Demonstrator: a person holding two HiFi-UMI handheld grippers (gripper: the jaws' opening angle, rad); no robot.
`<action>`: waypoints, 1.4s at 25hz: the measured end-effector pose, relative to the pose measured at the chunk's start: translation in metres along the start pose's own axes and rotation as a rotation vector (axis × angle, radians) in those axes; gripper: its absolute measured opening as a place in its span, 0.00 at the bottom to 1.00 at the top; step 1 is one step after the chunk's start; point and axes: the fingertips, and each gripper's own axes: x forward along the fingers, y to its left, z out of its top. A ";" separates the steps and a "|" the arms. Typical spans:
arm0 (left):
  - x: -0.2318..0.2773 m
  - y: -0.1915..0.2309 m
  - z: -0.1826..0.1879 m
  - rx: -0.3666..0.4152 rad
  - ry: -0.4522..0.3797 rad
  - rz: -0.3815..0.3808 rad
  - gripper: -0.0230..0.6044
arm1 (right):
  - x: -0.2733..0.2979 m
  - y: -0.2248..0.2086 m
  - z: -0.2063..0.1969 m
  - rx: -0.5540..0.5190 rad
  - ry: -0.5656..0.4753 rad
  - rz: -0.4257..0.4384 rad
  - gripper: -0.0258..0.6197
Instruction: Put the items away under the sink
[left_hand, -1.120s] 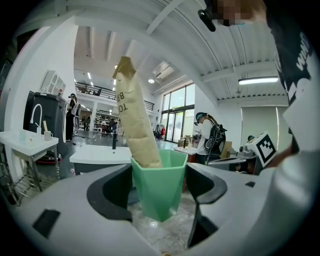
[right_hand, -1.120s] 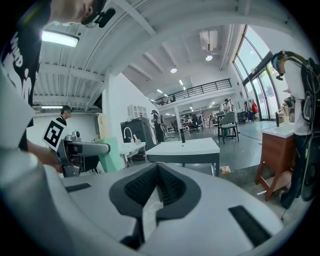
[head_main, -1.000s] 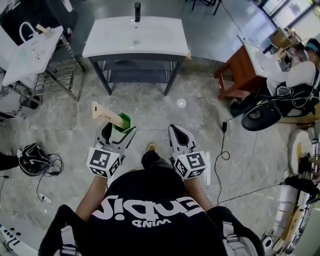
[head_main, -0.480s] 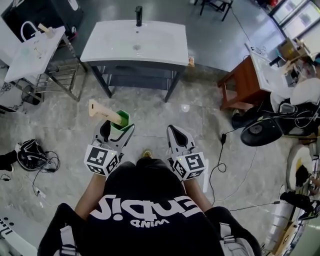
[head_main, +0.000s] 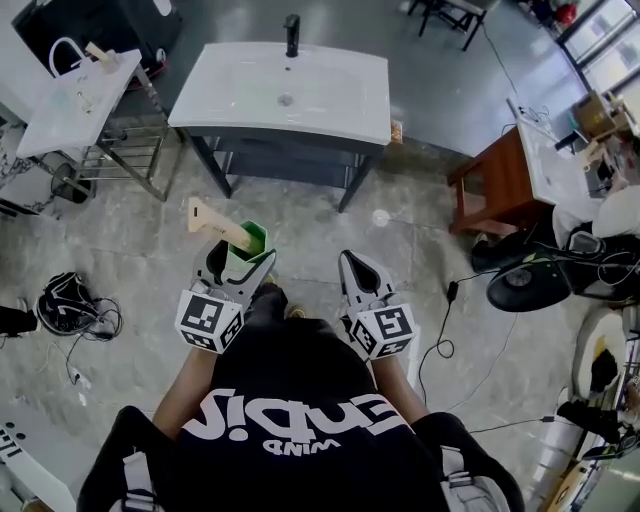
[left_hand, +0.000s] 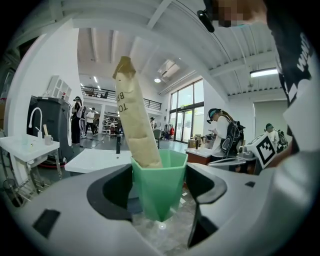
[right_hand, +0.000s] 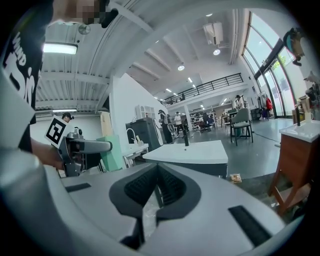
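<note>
While the left hand-held gripper (head_main: 238, 265) (left_hand: 159, 200) pinches a green cup (head_main: 248, 243) (left_hand: 160, 180), one jaw presses on each side of the cup's wall and the cup stands upright between them. A tan tube (head_main: 213, 223) (left_hand: 134, 120) sticks out of the cup's mouth, leaning up and away to that gripper's left, with its flat sealed end topmost. The right hand-held gripper (head_main: 358, 272) (right_hand: 156, 192) has its jaws pressed together with nothing between them. It is held beside the left one, a little apart, at about the same level above the floor (head_main: 300, 225). From the right gripper's view the cup (right_hand: 114, 152) shows off to its left.

Ahead of both grippers, well apart from them, stands a white sink (head_main: 285, 85) (left_hand: 95, 160) (right_hand: 190, 150) on a dark frame. A black faucet (head_main: 291, 30) rises at its far edge. A dark shelf (head_main: 280, 165) runs beneath the basin, facing the grippers. The cup and tube are in the left gripper's grip, not on that shelf.
</note>
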 end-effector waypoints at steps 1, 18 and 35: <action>0.005 0.003 0.001 0.007 0.002 -0.002 0.60 | 0.005 -0.002 0.001 0.002 0.000 -0.003 0.07; 0.088 0.061 0.007 0.010 -0.002 -0.074 0.60 | 0.109 -0.022 0.007 -0.001 0.039 0.004 0.07; 0.161 0.119 -0.055 0.021 0.019 -0.093 0.60 | 0.189 -0.069 -0.038 -0.018 0.080 -0.014 0.07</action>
